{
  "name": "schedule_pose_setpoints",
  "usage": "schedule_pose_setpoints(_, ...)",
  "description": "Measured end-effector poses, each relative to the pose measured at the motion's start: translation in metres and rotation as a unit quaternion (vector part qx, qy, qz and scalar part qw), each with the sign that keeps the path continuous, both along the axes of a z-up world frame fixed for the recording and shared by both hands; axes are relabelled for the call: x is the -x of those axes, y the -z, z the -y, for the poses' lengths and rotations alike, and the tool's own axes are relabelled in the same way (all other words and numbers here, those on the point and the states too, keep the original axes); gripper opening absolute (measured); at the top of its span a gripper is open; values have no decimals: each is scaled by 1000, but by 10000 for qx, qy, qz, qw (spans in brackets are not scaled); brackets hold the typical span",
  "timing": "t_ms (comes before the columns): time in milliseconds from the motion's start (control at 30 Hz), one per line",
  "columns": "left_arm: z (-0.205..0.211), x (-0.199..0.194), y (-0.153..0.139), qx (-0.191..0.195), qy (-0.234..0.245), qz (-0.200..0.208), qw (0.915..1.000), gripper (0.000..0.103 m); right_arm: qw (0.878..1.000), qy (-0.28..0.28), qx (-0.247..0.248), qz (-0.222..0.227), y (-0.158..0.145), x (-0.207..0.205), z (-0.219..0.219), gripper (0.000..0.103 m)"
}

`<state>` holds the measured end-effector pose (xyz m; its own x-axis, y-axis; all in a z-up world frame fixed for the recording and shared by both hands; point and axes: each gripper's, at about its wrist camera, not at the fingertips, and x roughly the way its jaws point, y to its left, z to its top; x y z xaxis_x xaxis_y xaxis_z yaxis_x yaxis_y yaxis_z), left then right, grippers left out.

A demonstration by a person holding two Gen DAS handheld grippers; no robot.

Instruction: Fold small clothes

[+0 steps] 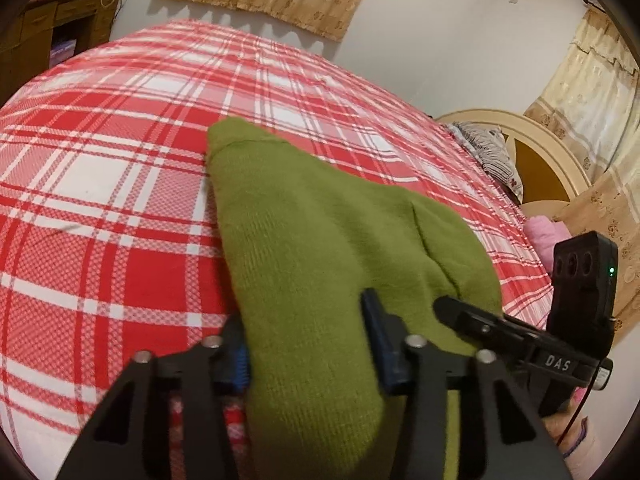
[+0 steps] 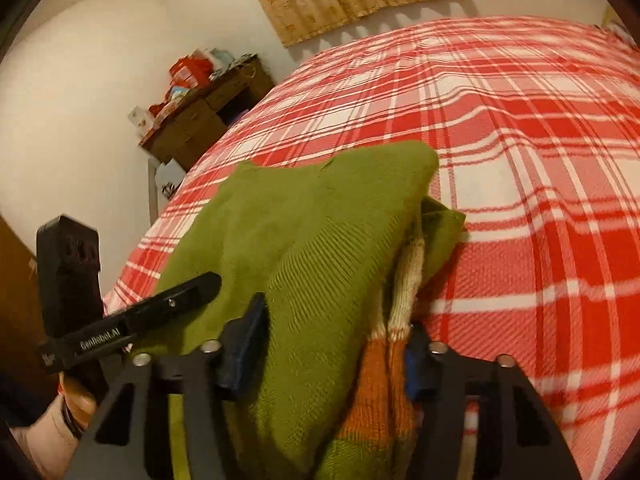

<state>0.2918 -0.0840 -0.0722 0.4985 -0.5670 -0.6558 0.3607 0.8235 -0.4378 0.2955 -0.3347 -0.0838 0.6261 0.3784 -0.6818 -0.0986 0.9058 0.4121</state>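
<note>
A green knit garment (image 1: 312,220) lies bunched on the bed's red and white plaid sheet (image 1: 100,160). My left gripper (image 1: 308,332) is shut on its near edge, and the cloth fills the gap between the blue pads. In the right wrist view the same garment (image 2: 300,220) shows an orange and cream striped part (image 2: 400,280) at its right side. My right gripper (image 2: 332,340) is shut on that edge, green and striped knit pressed between its pads. The two grippers sit close side by side: one black finger (image 1: 472,316) of the right one reaches onto the cloth.
The plaid sheet (image 2: 520,160) stretches far beyond the garment. A dark wooden cabinet (image 2: 200,108) with clutter stands by the wall. A cream headboard (image 1: 532,152), a striped pillow (image 1: 492,152) and pink cloth (image 1: 544,232) are at the right. A hand (image 2: 76,404) holds the left gripper.
</note>
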Motion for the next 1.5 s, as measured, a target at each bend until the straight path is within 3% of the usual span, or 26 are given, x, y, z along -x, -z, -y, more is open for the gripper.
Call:
schedule_pose_setpoints(133, 4, 16, -15, -331, -100, 240, 9991, 36, 9979, 27, 590, 252, -26, 19, -23, 40)
schedule_pose_setpoints(367, -24, 65, -47, -282, -257, 620, 9973, 35, 9941, 93, 760, 766, -68, 70, -55, 39)
schedule_pose_setpoints(500, -44, 99, -62, -374, -423, 960, 9938, 35, 9929, 71, 668, 985, -80, 104, -77, 39)
schedule_pose_setpoints(633, -69, 117, -69, -426, -631, 1027, 9918, 35, 9917, -82, 563, 1156, -86, 128, -106, 39)
schedule_pose_setpoints(1167, -170, 155, -82, -604, -1532, 985, 9814, 35, 9871, -960, 154, 1274, -103, 147, -213, 39)
schedule_pose_setpoints(1367, -219, 166, -83, -680, -2074, 1029, 9705, 35, 9784, -1562, 67, 1349, -107, 137, -275, 39)
schedule_pose_setpoints(1500, -256, 169, -78, -844, -2528, 997, 9587, 35, 9717, -1956, -67, 1321, -101, 124, -322, 39)
